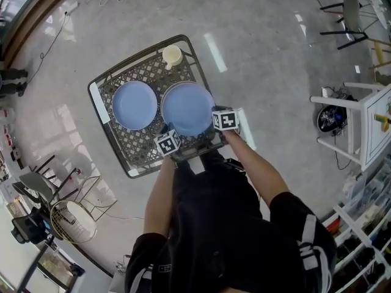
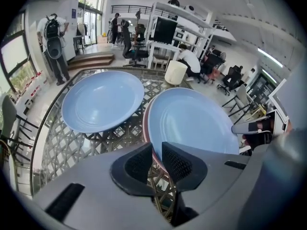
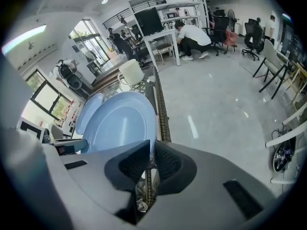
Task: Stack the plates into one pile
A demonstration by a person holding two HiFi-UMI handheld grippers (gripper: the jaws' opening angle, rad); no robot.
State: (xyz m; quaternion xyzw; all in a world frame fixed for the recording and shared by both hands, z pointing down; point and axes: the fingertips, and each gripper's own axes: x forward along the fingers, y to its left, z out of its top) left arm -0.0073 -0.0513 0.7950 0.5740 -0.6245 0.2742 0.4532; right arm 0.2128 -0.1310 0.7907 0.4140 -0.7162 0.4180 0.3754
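Left gripper point(image 2: 156, 147) is clamped on the right blue plate point(image 1: 186, 107) at its seven o'clock rim, and right gripper point(image 3: 152, 145) is clamped at four (a pink plate point(image 2: 145, 128) peeks out underneath). The plate is over the lattice table point(image 1: 131, 160); another blue plate point(image 1: 134, 104) lies at its nine o'clock, a cup point(image 1: 172, 55) near twelve.

Lattice table point(image 1: 130, 163): blue plates point(image 1: 134, 104), cream cup point(image 1: 172, 55)

Black clothing point(image 1: 214, 224), white-striped sleeves point(image 1: 307, 244), grey tongs point(image 2: 156, 150)
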